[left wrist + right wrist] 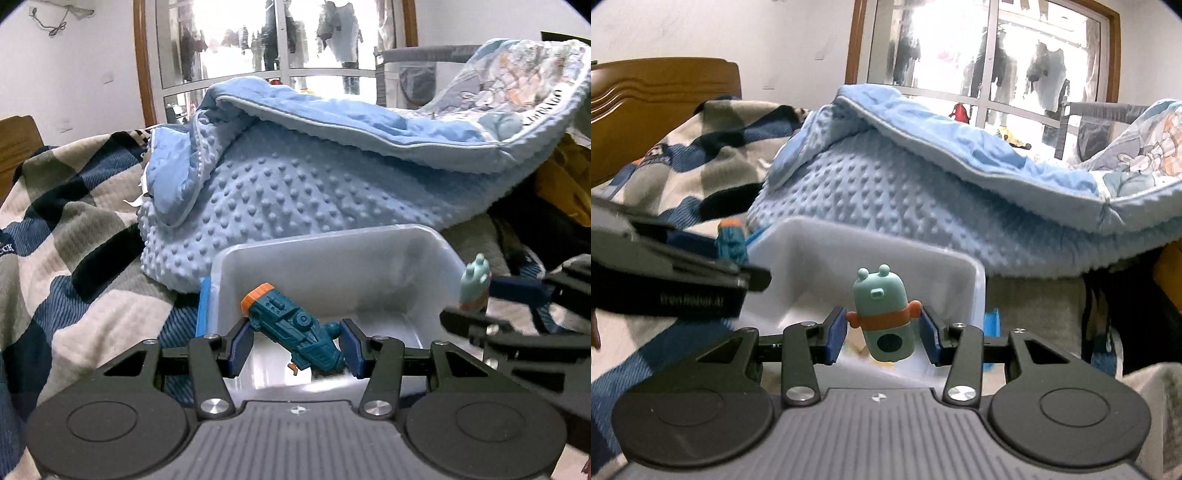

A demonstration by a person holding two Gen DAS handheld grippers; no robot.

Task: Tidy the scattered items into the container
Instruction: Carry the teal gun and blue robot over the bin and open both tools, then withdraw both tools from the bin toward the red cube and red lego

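Note:
A white plastic container [332, 258] sits on the bed, also in the right wrist view [820, 254]. My left gripper [295, 345] is shut on a teal toy water gun with an orange nozzle [291, 328], held tilted over the container's near edge. My right gripper [882, 334] is shut on a small mint-green frog-like toy with an orange band [882, 314], held upright over the container. The frog toy [476, 282] and right gripper show at the right in the left wrist view. The gun's nozzle [731, 240] and the left gripper show at the left in the right wrist view.
A light blue dotted blanket [295, 177] is heaped right behind the container. A checked blue, grey and white bedspread [74, 221] covers the bed on the left. A wooden headboard [646, 110] is at the far left, a window [979, 55] behind.

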